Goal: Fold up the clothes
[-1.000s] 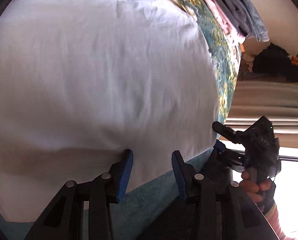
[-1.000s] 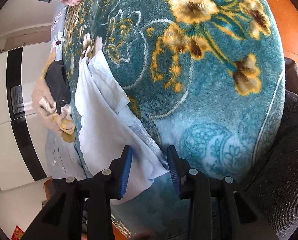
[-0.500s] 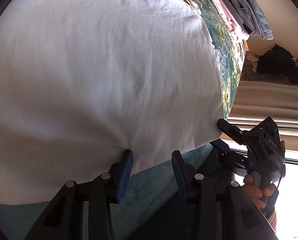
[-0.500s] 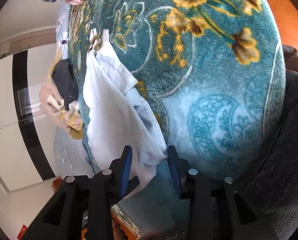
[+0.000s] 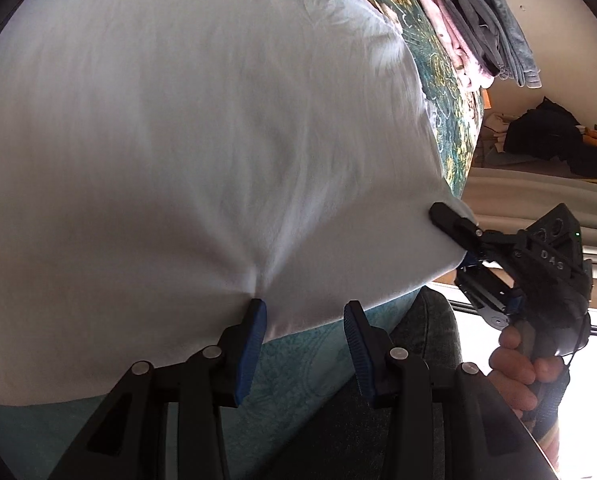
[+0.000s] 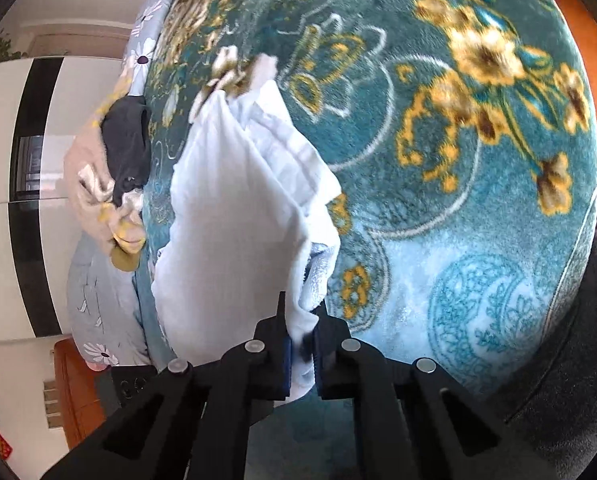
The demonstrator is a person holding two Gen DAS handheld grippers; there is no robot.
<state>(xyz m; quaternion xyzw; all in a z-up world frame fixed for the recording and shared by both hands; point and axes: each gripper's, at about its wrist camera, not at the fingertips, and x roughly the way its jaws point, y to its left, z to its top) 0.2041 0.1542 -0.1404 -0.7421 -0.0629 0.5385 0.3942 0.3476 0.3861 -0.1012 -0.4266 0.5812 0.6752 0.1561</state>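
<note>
White garment (image 5: 202, 152): spread over the teal floral blanket (image 6: 438, 128), near edge lifted and pulled taut
Right claw (image 6: 300, 350): clamped on a corner of the white garment, cloth bunched between the blue pads
Left claw (image 5: 304, 336): spread wide at the hem; one pad touching the fabric, nothing pinched
Folded pile (image 5: 482, 28): pink and grey clothes at the blanket's far edge
Dark clothes (image 6: 126, 148): heaped beside the blanket with beige cloth

Bare teal blanket (image 6: 478, 184) lies open right of the white garment (image 6: 234, 216); folded stack (image 5: 482, 28) crowds its far edge
</note>
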